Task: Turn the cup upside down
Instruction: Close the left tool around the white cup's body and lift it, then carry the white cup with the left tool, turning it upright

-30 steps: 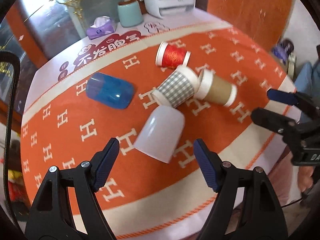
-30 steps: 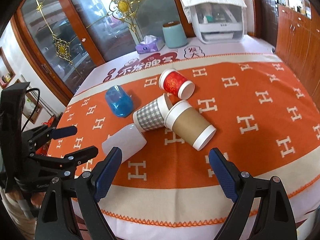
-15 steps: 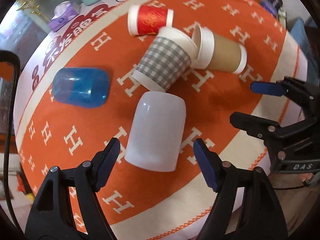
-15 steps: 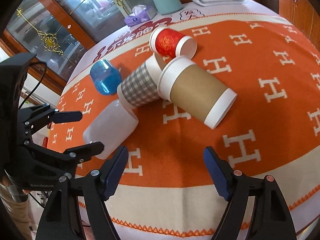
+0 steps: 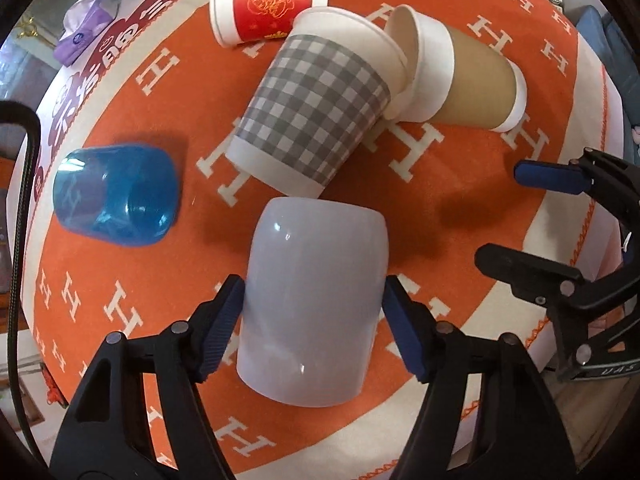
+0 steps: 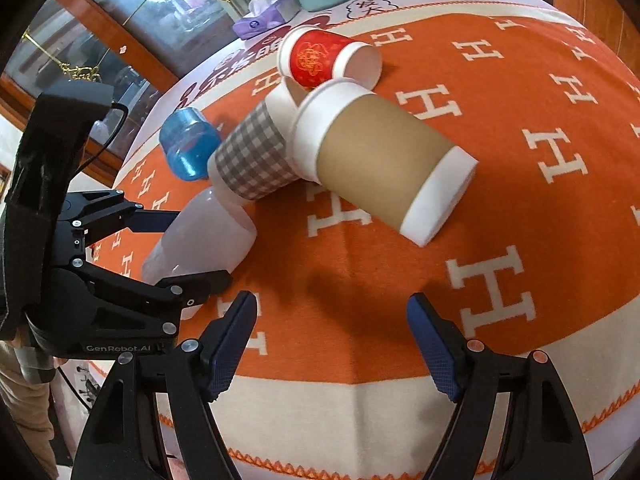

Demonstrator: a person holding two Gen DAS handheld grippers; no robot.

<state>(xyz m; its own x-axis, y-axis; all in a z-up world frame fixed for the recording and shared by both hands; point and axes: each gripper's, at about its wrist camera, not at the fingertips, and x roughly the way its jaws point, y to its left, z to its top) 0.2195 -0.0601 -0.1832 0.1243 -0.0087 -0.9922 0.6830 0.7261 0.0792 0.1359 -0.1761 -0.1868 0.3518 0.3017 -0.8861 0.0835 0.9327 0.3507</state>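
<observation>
L wrist view: white cup [image 5: 316, 300] lies on its side on the orange-clothed surface [image 5: 460, 216], closed base toward the grid-pattern cup [image 5: 316, 114], mouth toward camera. Left claw [image 5: 314, 320] straddles it, pads at both flanks, apparently touching or nearly so; firm grip or not, cannot tell. Task est. early: approach done; grasp, lift and inversion all left. Other cups, red [image 5: 268, 4], brown [image 5: 460, 72], blue [image 5: 116, 196], also on their sides; no contents seen anywhere. R wrist view: right claw [image 6: 332, 344] wide open, holding nothing, hovering near the surface edge. White cup [image 6: 204, 236] seen between the left claw [image 6: 188, 248] fingers. Red cup [image 6: 328, 60] mouth visible, empty; brown cup [image 6: 380, 164] shows only its base.
</observation>
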